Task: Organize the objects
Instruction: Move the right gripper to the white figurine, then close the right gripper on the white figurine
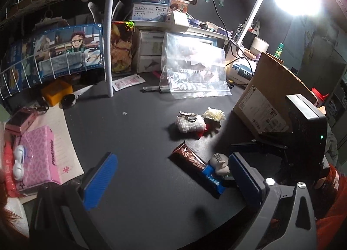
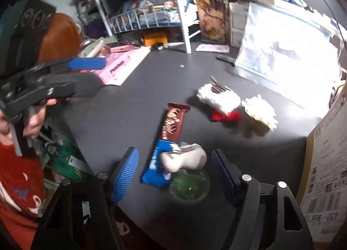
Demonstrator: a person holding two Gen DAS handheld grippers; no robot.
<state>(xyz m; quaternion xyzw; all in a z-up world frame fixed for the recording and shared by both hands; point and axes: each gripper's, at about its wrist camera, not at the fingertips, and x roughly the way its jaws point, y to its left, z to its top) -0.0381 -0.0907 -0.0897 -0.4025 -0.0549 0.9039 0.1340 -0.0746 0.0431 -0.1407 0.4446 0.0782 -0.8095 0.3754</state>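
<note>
Right gripper point(image 2: 173, 176): fingers spread wide, holding nothing; it hovers low over the counter point(image 2: 121, 120) with a pale figurine point(image 2: 184, 157) between the two blue pads
Left gripper point(image 1: 171, 180): fingers wide apart, empty; nothing lies squarely between them, and the snack bars sit toward its right finger
Target location: the figurine stands on a green round base point(image 2: 189, 187), touching the blue wrapper point(image 2: 157, 168); the brown chocolate bar point(image 2: 173, 122) lies just beyond, end to end with the blue one
Other loose items: white fluffy plush with a metal clip point(image 2: 218, 96), cream flower piece point(image 2: 261, 110), red foil bit point(image 2: 225, 117), all near the middle of the counter
Probable step: judged to be the approach for a pick of the figurine
Technique: centre the pads on the pale body rather than the base; keep the left pad clear of the blue wrapper so that it is not pinched along with it; close slowly, since the rounded shape may slip or tip
Destination: not evident; the cardboard box point(image 1: 266, 107) and the clear zip bag point(image 1: 193, 70) are both candidates
Obscured: the figurine's form is blurred; the bag is washed out by lamp glare in the right view; the box interior is hidden; wrapper print is unreadable
</note>
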